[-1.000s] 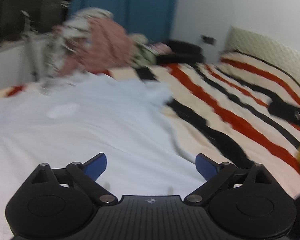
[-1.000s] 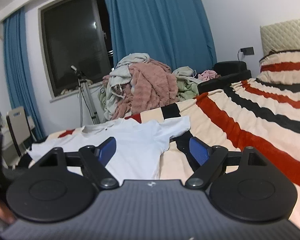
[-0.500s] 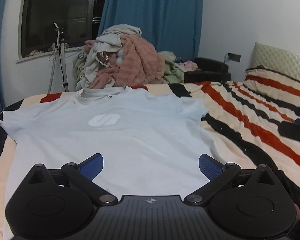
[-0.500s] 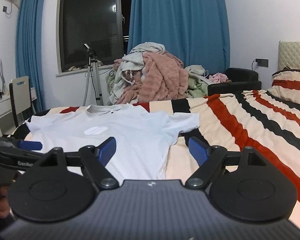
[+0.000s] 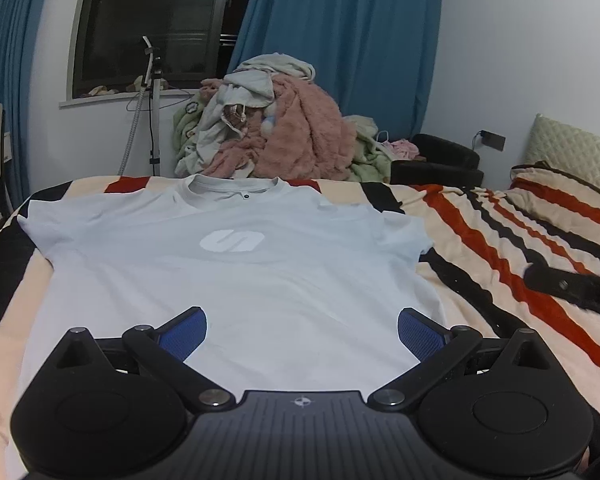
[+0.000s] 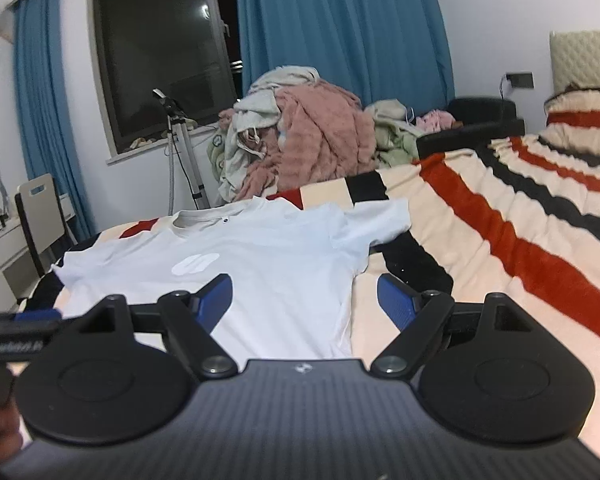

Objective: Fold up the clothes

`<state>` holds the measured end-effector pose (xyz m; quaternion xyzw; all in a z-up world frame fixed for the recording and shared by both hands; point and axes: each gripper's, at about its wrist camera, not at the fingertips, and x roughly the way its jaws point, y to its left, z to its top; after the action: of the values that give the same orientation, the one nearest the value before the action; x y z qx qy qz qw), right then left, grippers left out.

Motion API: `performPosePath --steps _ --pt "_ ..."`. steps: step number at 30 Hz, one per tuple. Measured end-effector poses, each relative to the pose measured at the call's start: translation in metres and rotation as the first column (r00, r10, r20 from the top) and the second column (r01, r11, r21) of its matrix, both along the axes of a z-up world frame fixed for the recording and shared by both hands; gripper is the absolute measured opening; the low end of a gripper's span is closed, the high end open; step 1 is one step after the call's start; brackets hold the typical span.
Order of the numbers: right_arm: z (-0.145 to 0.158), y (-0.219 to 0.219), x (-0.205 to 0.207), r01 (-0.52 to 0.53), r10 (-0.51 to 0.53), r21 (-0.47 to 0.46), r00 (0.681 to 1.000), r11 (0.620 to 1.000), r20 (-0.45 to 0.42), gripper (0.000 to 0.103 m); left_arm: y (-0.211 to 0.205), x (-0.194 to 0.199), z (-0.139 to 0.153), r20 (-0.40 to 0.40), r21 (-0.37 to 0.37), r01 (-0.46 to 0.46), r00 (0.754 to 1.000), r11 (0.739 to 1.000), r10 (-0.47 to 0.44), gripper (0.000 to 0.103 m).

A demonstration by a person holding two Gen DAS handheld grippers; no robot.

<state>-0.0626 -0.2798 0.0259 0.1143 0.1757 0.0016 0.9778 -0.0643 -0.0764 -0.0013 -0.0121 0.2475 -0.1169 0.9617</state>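
Observation:
A pale blue T-shirt (image 5: 236, 272) with a white chest logo lies spread flat, front up, on the striped bed, collar at the far end. It also shows in the right wrist view (image 6: 260, 264). My left gripper (image 5: 302, 332) is open and empty, above the shirt's near hem. My right gripper (image 6: 304, 300) is open and empty, above the shirt's right side edge. The right gripper's body shows at the right in the left wrist view (image 5: 572, 290). The left gripper's body shows at the left in the right wrist view (image 6: 16, 340).
The bed's blanket (image 5: 500, 240) has cream, red and black stripes. A heap of pink and grey clothes (image 5: 276, 132) sits beyond the bed's far end, next to a tripod (image 5: 154, 120). A chair and desk (image 6: 32, 208) stand at the left. A pillow (image 5: 560, 196) lies at the right.
My left gripper swung up and back from close over the shirt, so the whole shirt now shows. My right gripper shifted and rolled slightly. Both stayed open.

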Motion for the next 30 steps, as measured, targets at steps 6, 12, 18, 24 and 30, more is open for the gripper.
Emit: performPosePath --steps 6,12,18,24,30 --pt "-0.002 -0.005 0.031 0.028 -0.027 0.023 0.999 0.999 -0.024 0.081 0.004 -0.002 -0.005 0.0 0.002 -0.037 0.999 0.999 0.037 0.103" --pt "-0.014 -0.019 0.067 0.056 -0.048 0.121 0.997 0.991 -0.065 0.081 0.005 0.001 -0.013 -0.018 0.006 -0.073 0.997 0.997 0.073 0.103" --pt "-0.033 -0.037 0.104 0.084 -0.061 0.231 0.993 0.969 -0.104 0.081 0.007 0.008 -0.02 -0.042 0.018 -0.112 0.993 0.994 0.113 0.103" --pt "-0.067 -0.066 0.146 0.072 -0.019 0.466 0.993 0.882 -0.119 0.076 0.012 0.016 -0.024 -0.065 -0.001 -0.168 0.984 0.986 0.167 0.103" --pt "-0.118 -0.099 0.189 0.104 -0.011 0.669 0.99 0.736 -0.141 0.061 0.016 0.025 -0.031 -0.097 -0.017 -0.198 0.976 0.98 0.195 0.103"
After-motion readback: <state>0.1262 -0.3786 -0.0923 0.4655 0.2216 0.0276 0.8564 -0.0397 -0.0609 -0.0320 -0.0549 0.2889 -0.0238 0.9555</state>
